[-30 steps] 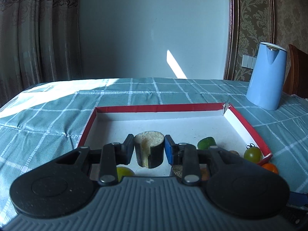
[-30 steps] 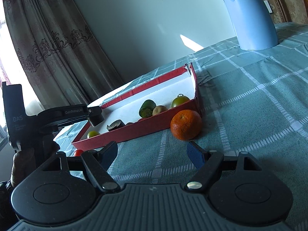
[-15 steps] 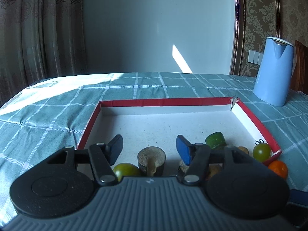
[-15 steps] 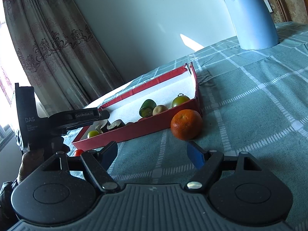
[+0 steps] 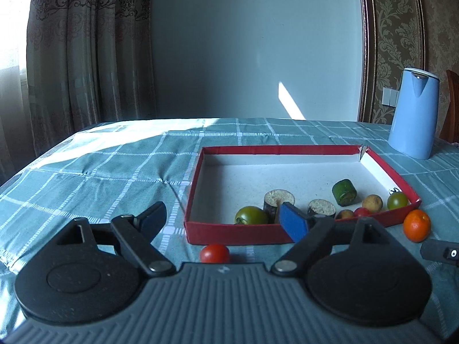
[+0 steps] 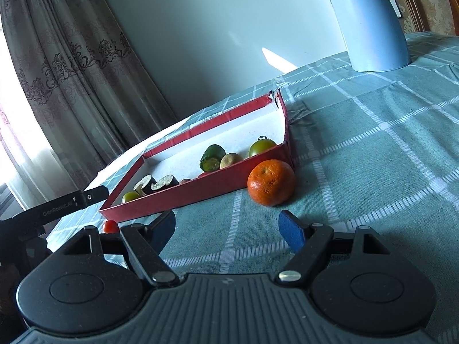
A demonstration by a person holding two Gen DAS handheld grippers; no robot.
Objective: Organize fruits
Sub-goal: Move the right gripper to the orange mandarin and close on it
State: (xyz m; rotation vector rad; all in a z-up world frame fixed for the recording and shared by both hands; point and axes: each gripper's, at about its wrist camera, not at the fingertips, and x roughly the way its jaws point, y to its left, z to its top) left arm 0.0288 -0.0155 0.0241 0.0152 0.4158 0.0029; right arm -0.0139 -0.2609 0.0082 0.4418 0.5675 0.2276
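Ahead of right tongs [image 6: 226,229], apart: orange [image 6: 271,182]; tongs gaping

A table in checked cloth [image 5: 120,172] is carrying a red tray [image 5: 238,233], kettle [image 5: 413,114], orange [image 5: 416,226] and, probably, a cherry tomato [image 5: 214,253].

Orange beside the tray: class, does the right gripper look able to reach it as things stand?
Probably yes: the right gripper is open, the orange lies ahead on bare cloth, nothing between.

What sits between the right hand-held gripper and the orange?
Nothing: in the right wrist view only bare checked tablecloth lies between the open right hand-held gripper and the orange, outside the red tray.
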